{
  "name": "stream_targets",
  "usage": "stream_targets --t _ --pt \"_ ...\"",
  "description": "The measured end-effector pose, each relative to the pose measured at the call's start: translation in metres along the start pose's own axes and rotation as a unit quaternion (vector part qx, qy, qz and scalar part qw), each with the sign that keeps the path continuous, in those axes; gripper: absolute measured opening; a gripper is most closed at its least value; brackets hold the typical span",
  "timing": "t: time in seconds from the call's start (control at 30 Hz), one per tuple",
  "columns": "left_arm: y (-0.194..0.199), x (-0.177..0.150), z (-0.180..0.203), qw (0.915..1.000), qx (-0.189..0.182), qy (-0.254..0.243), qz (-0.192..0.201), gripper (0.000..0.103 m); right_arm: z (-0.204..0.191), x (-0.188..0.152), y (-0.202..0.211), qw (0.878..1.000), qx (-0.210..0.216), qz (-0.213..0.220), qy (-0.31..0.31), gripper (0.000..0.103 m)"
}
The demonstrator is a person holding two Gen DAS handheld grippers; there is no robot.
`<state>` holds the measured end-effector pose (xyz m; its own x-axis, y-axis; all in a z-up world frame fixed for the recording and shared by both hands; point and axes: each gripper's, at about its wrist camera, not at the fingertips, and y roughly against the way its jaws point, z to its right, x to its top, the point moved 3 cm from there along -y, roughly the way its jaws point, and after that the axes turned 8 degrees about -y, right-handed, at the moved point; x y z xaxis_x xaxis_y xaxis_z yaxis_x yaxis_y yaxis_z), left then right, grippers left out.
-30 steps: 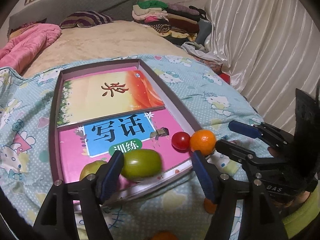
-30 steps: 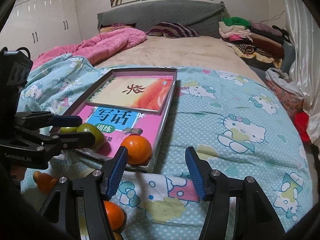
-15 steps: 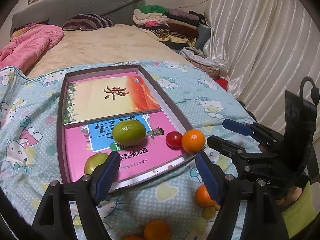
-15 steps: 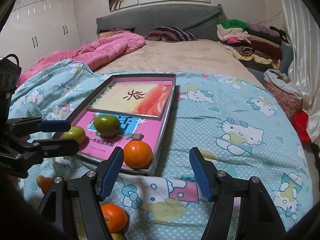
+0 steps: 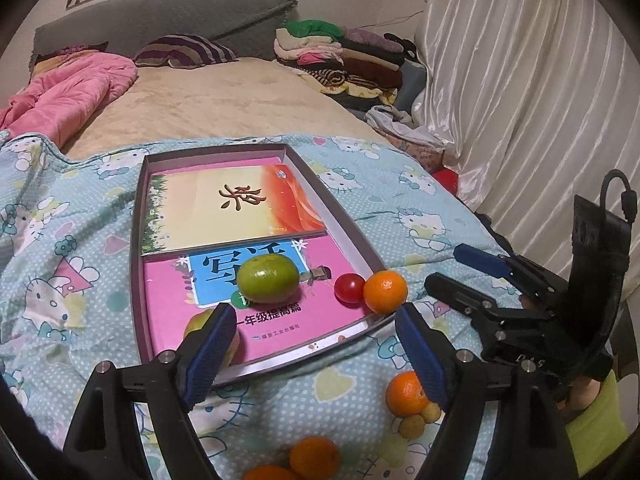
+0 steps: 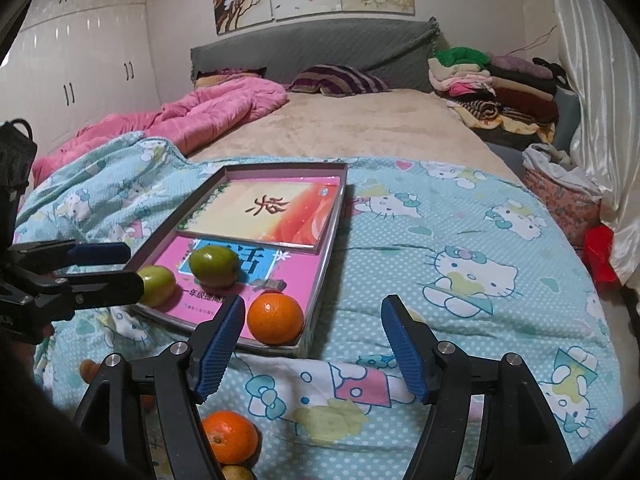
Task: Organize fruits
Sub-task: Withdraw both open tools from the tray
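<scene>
A shallow grey box [image 5: 352, 240] [image 6: 326, 240] lies on the bed with two books in it. On the pink book sit a green fruit [image 5: 268, 279] [image 6: 213, 266], a second green fruit [image 5: 200, 322] [image 6: 157, 285], a cherry tomato [image 5: 349, 288] and an orange [image 5: 385, 291] [image 6: 275, 319]. Loose oranges [image 5: 406, 394] [image 6: 229, 436] and small yellow fruits [image 5: 414, 426] lie on the blanket in front of the box. My left gripper [image 5: 316, 352] is open and empty, held above the box's near edge. My right gripper [image 6: 314, 348] is open and empty near the box's corner.
The Hello Kitty blanket [image 6: 460, 280] covers the near bed. A pink quilt [image 6: 200, 112] and a striped pillow [image 6: 340, 80] lie farther back. Folded clothes [image 6: 492, 84] are stacked at the back right. A white curtain [image 5: 540, 100] hangs on the right.
My left gripper has let go of the green fruit, which now rests on the pink book, and has drawn back and up. My right gripper has also pulled back a little.
</scene>
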<state>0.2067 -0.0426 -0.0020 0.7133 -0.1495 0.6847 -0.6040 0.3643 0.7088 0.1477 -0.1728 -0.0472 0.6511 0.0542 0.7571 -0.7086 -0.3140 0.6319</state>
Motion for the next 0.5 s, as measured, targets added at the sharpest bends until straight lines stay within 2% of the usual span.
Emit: stream_targets --t 0.5 --pt "0.009 -0.006 0.015 0.9998 0.004 -0.017 0.004 0.085 -0.001 0.002 0.028 0.999 -0.001 0.039 -0.018 0.074"
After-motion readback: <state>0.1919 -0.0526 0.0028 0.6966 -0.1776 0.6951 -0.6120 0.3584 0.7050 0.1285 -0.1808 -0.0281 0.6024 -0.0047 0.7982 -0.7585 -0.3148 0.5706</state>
